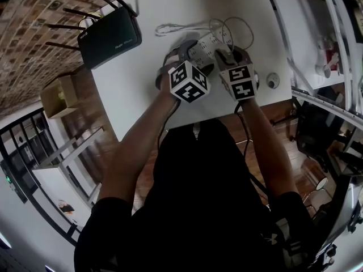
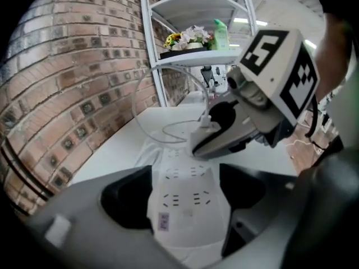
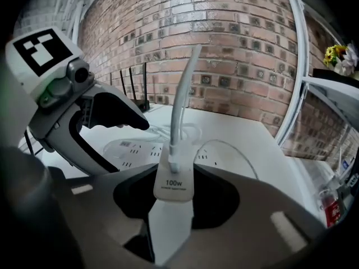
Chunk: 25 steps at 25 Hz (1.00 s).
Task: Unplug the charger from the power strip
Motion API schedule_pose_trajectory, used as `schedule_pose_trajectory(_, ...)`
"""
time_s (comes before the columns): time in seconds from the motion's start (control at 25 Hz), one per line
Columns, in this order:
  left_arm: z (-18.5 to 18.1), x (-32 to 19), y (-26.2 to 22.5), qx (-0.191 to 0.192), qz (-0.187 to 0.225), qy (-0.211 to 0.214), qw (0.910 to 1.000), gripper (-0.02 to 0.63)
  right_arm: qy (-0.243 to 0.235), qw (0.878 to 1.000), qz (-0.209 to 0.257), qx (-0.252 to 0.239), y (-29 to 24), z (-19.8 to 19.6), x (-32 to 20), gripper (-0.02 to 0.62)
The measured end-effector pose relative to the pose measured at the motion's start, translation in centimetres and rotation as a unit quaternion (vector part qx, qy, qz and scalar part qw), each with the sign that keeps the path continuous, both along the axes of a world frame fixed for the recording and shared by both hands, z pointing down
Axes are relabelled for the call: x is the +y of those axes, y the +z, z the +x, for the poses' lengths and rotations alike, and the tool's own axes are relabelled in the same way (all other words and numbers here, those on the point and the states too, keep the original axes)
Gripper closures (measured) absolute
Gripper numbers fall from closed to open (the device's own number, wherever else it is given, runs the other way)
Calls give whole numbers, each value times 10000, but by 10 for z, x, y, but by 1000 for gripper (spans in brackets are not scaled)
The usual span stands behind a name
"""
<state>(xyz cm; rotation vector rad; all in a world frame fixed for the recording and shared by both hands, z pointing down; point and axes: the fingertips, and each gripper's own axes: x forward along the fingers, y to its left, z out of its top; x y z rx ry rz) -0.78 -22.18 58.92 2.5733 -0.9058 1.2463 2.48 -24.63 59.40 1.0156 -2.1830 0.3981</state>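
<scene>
Now, with the right gripper [image 3: 175,206] clamped on the 100W charger [image 3: 174,181] at the far end of the power strip [image 2: 186,228], pull straight up. Leave the left gripper [image 2: 185,192] wide astride the near end.

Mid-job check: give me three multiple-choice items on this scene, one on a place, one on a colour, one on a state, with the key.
1. In the head view, where is the black plastic router with antennas?
A. upper left on the white table
B. on the floor
C. on a shelf
2. What colour is the block-shaped charger marked 100w?
A. black
B. green
C. white
3. What are the right tongs doing?
A. standing empty
B. gripping the charger
C. gripping the router
Key: 1 A, it lies on the tabletop; 2 C, its body shows white; 3 B, the jaws press its sides in the right gripper view.
</scene>
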Motion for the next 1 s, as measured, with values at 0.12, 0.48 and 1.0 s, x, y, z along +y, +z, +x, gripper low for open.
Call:
schedule_pose_trajectory(0.12,9,-2,9,-139,-113,133,9998,275,-21,9999,-98,59,1,0,1,453)
schedule_pose_trajectory(0.48,5,-4,23,404,-842,-451,9946,400,-111,9992,-348,173,1,-1,0,456)
schedule_pose_trajectory(1.0,5,-6,23,456,-839,-499,9942,400,-216,9994,-284,37,-16,-4,-2,456)
